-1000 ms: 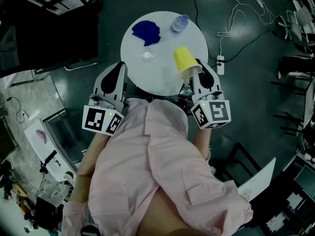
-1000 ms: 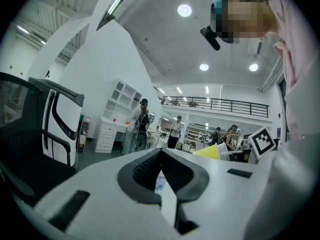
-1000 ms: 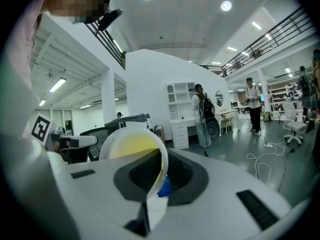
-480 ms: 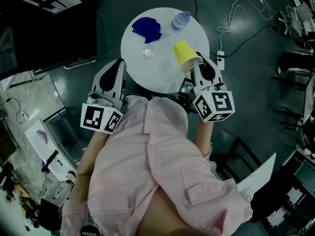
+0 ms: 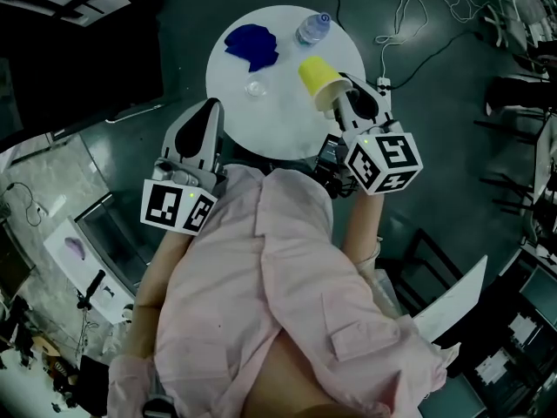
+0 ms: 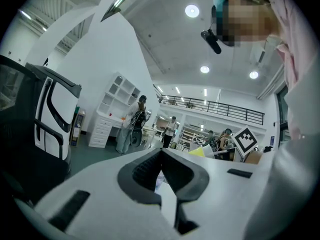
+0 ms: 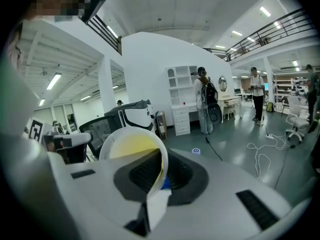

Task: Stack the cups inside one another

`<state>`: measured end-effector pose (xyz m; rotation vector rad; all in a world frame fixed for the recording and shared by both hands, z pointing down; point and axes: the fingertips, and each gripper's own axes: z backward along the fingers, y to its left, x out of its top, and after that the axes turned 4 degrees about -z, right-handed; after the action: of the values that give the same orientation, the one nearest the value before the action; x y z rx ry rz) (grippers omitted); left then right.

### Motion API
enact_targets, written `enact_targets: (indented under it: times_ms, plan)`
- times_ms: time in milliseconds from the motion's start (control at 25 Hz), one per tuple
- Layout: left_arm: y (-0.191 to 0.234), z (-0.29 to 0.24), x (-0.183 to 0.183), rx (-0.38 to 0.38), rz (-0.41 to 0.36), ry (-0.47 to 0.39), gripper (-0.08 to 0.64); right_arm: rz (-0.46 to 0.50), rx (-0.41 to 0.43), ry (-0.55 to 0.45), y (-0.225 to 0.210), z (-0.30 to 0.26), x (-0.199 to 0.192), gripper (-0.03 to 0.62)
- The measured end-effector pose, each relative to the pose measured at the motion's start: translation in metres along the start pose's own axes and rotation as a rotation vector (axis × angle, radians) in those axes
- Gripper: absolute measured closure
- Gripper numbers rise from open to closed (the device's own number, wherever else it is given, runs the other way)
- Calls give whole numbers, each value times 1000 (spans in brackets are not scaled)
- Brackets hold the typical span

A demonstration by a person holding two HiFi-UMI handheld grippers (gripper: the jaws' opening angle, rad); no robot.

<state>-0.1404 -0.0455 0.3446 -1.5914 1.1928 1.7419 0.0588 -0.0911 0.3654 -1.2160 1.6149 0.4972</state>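
A yellow cup point(image 5: 318, 81) lies tipped on its side over the right part of the round white table point(image 5: 287, 124). My right gripper point(image 5: 337, 103) is shut on its rim. In the right gripper view the cup's rim point(image 7: 132, 146) sits pinched between the jaws of the right gripper point(image 7: 161, 156), with the cup's mouth towards the camera. A small clear cup point(image 5: 255, 88) stands left of the table's middle, and a blue thing point(image 5: 251, 43) of unclear shape lies behind it. My left gripper point(image 5: 209, 110) hovers at the table's near left edge, its jaws point(image 6: 161, 154) shut on nothing.
A plastic water bottle point(image 5: 312, 28) lies at the table's far edge. On the dark floor to the right run white cables point(image 5: 418, 37) with a power strip point(image 5: 383, 85). Chairs point(image 5: 513, 111) stand at the far right. People stand far off in the hall.
My right gripper has carried the yellow cup a little further in over the table. The left gripper has kept still.
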Motion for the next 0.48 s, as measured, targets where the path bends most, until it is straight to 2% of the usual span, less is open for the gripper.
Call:
enact_targets:
  times_ms: [480]
  plan:
    - [2, -12, -4, -43, 14, 23, 551, -18, 21, 59, -5, -21, -7, 555]
